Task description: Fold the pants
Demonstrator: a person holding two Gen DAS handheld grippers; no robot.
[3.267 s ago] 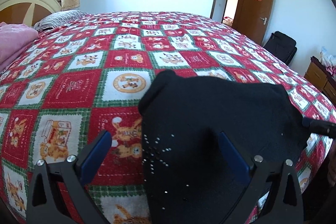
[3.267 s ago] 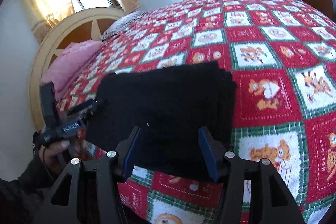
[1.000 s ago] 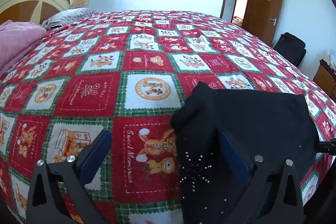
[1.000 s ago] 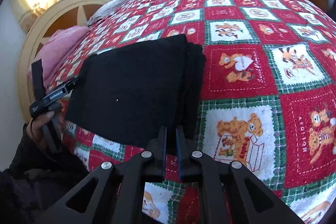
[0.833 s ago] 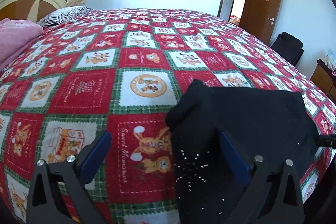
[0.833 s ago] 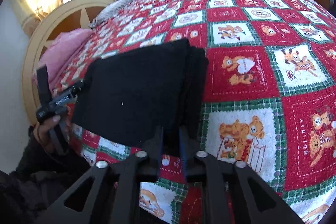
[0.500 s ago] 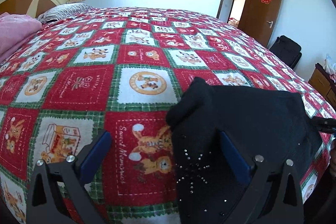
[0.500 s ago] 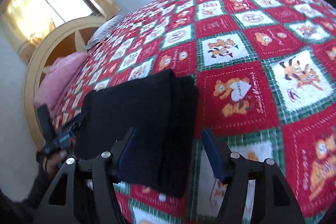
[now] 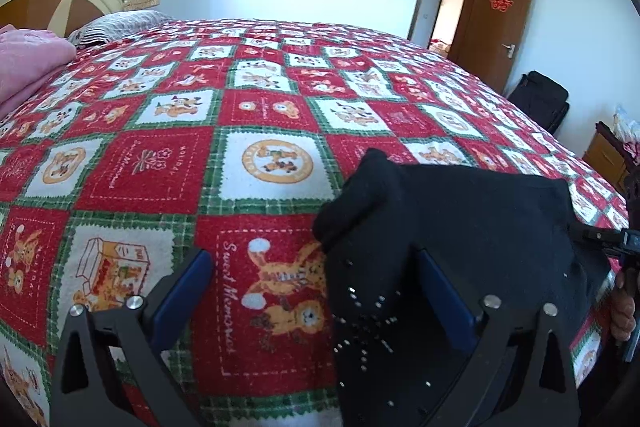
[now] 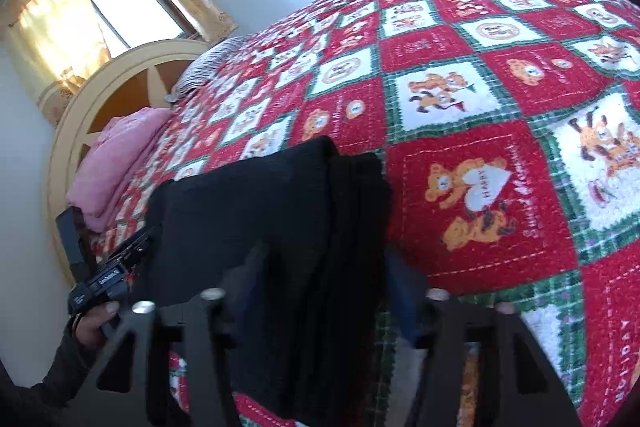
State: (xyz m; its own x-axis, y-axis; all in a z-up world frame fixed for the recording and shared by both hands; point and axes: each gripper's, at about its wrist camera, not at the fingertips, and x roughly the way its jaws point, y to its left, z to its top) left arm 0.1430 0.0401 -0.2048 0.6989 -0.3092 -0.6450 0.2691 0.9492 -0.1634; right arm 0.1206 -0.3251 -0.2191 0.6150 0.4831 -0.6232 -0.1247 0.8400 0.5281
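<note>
Folded black pants [image 9: 460, 223] on bed [image 9: 248, 131] near edge.
Left gripper [image 9: 316, 295] fingers wide apart, gripping nothing, one over fabric; right gripper [image 10: 320, 279] closing, fingers straddle pants edge, not yet clamped.

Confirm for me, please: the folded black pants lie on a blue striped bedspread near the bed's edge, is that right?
Not quite: the bedspread is a red, white and green bear-print patchwork, not blue striped, as the left wrist view shows. The folded black pants do lie near the bed's edge.
</note>
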